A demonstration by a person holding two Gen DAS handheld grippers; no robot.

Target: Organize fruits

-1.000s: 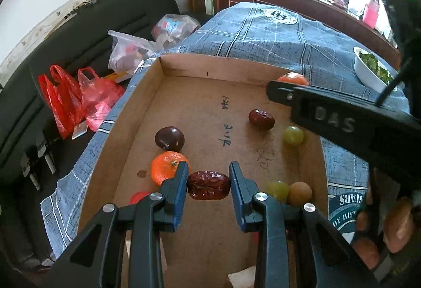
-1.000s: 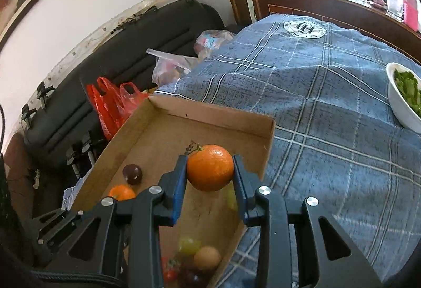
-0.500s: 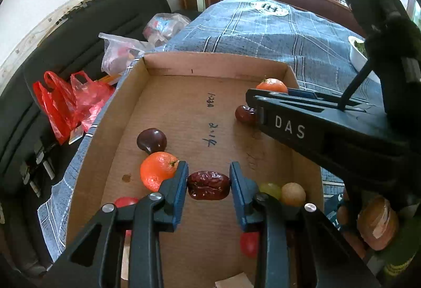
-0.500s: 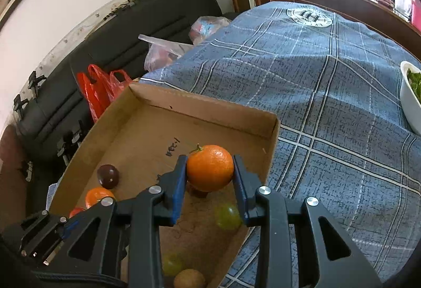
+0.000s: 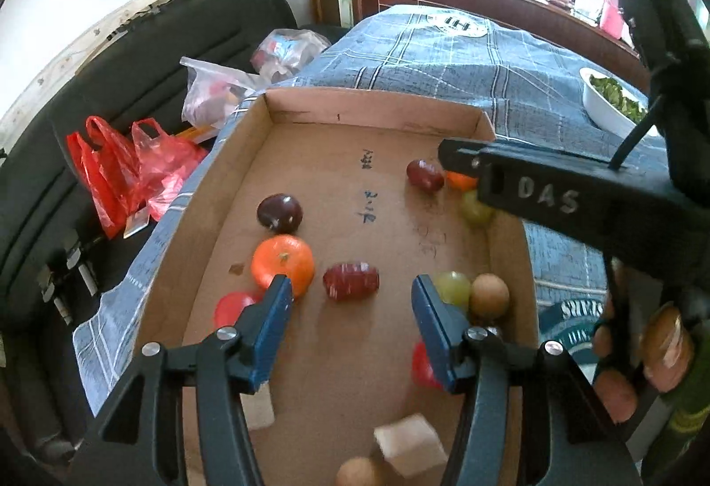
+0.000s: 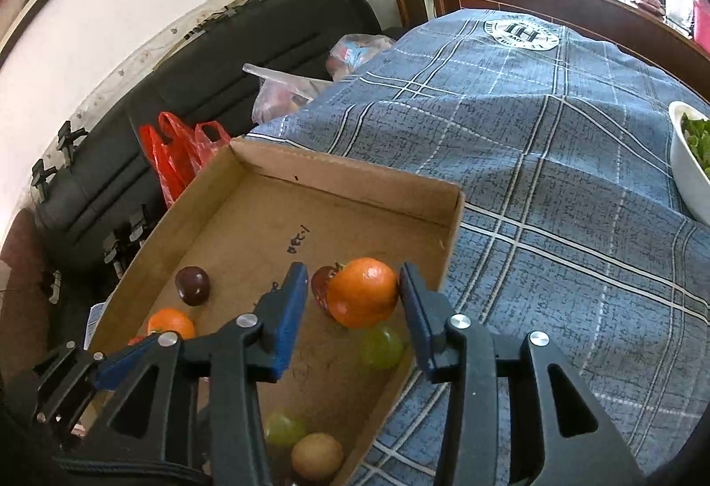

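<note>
Already, most fruits are gathered in the cardboard tray [image 5: 213, 193]. A red jujube [image 5: 350, 281] lies beneath the left gripper [image 5: 351, 304], a mandarin [image 6: 363, 298] beneath the right gripper [image 6: 353, 308]; both jaws are spread apart, nothing clamped. Grouping by kind seems unfinished.

Two oranges [image 5: 282, 264] [image 6: 363, 298], two red dates [image 5: 350, 281] [image 5: 425, 175], three green grapes [image 5: 452, 286] [image 5: 475, 210] [image 6: 284, 428].

A cardboard tray [image 5: 168, 264] is set on a tablecloth [image 6: 554, 157]. In the tray, a date [image 5: 350, 281] is placed just right of a tangerine [image 5: 282, 264], with a chestnut [image 5: 279, 213] behind the tangerine. Two grapes [image 5: 452, 286] and a longan [image 5: 489, 295] are gathered by the right wall. A bowl of greens [image 6: 688, 175] is set well apart, to the right.
</note>
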